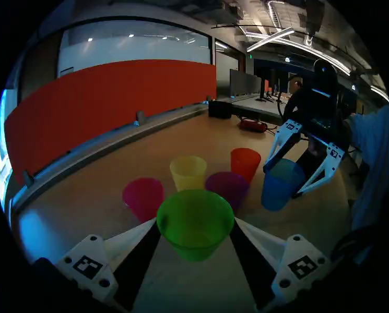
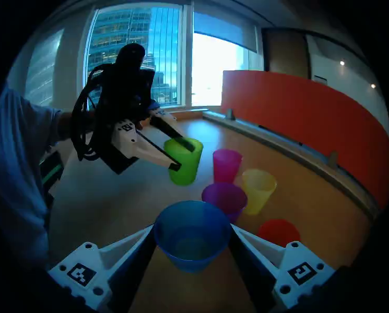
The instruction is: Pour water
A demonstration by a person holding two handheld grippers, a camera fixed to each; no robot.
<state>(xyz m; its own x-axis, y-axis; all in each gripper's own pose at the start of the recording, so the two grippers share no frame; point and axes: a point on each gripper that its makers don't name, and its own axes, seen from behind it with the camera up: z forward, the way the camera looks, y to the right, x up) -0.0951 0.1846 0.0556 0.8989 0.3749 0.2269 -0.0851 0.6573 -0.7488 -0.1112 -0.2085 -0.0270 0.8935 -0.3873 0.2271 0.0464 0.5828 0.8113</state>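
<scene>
My left gripper [image 1: 195, 225] is shut on a green cup [image 1: 195, 223], held upright above the wooden table [image 1: 116, 172]. In the right gripper view that same green cup [image 2: 184, 159] sits between the left gripper's fingers [image 2: 160, 156]. My right gripper [image 2: 192, 239] is shut on a blue cup [image 2: 192, 241] that holds a little water. From the left gripper view the blue cup [image 1: 281, 183] is at the right, clamped by the right gripper [image 1: 298, 167]. Both cups are upright and apart.
Several cups stand on the table between the grippers: pink [image 1: 143, 197], yellow [image 1: 188, 172], purple [image 1: 227, 189] and red [image 1: 245, 163]. A red partition wall [image 1: 105, 99] runs along the far table edge. A person's blue sleeve [image 2: 16, 172] is at the left.
</scene>
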